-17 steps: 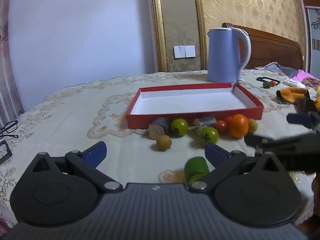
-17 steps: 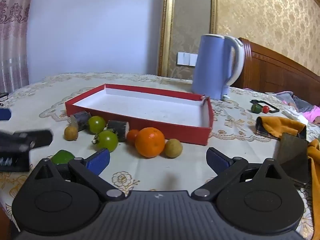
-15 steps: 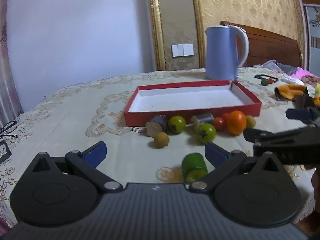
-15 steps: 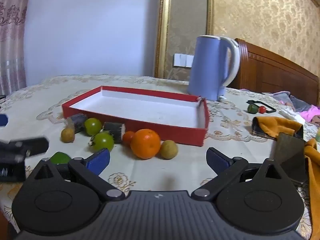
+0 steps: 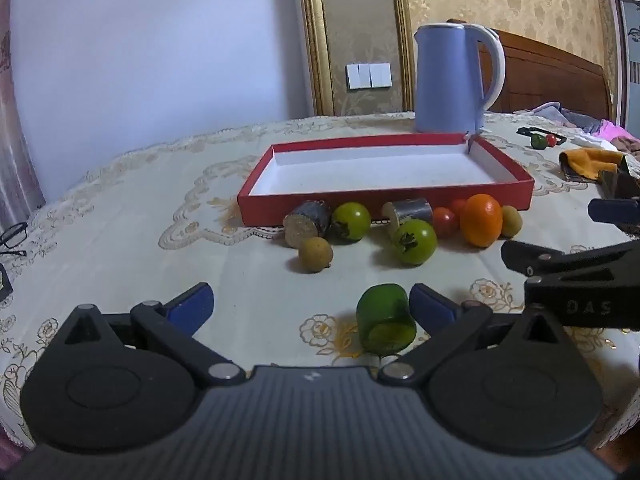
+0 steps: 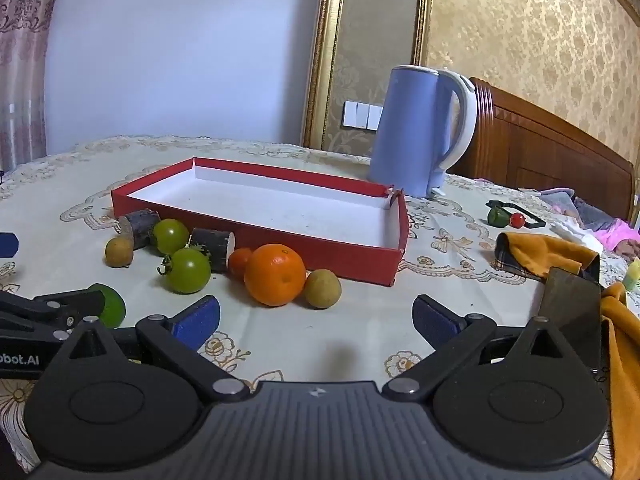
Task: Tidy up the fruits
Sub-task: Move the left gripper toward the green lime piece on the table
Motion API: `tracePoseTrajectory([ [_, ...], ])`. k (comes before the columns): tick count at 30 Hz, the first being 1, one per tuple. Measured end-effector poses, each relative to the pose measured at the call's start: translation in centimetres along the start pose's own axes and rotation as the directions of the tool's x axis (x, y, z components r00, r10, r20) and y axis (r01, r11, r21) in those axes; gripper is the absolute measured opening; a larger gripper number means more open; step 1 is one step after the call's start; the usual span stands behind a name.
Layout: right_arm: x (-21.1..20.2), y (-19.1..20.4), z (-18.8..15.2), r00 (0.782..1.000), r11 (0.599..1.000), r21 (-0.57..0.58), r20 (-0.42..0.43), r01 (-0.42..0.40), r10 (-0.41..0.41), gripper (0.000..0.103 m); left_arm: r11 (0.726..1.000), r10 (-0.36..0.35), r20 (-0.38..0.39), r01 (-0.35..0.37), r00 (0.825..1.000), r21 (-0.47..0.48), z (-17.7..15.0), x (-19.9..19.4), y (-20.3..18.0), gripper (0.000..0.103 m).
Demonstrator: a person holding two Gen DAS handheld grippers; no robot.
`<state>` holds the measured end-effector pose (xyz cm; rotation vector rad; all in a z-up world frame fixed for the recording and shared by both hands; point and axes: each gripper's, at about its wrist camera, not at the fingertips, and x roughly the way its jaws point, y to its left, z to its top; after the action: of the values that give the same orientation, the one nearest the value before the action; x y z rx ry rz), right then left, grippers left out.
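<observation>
An empty red tray lies on the table. In front of it lie two green tomatoes, a red tomato, an orange, two small tan fruits and two dark cut cylinders. A green cut piece lies just inside the right finger of my left gripper, which is open and empty. My right gripper is open and empty, short of the orange.
A blue kettle stands behind the tray. An orange cloth and a dark flat object lie at the right. Glasses lie at the table's left edge. Small toy fruits lie far right.
Both grippers have moved a little forward, so the fruits look larger and closer. The green piece now sits by the left gripper's right finger. Jaws unchanged.
</observation>
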<state>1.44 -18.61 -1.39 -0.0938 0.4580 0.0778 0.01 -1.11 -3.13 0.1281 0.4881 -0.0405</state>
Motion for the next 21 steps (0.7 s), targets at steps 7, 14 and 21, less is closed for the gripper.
tracePoseTrajectory([
  [7,0.0,-0.1,0.0,1.000,1.000,0.011,0.007,-0.005,0.004,0.103,1.000,-0.005,0.012,0.005,1.000,0.012,0.0,0.0,-0.2,0.103],
  [14,1.8,-0.9,0.6,1.000,0.997,0.078,0.009,-0.009,0.008,0.103,1.000,-0.014,0.041,0.014,0.999,0.003,0.0,0.5,-0.2,0.103],
  [21,3.3,-3.4,0.4,0.993,0.962,0.258,-0.057,-0.085,0.103,0.103,1.000,0.020,0.082,-0.019,0.996,-0.016,-0.3,0.8,0.0,0.103],
])
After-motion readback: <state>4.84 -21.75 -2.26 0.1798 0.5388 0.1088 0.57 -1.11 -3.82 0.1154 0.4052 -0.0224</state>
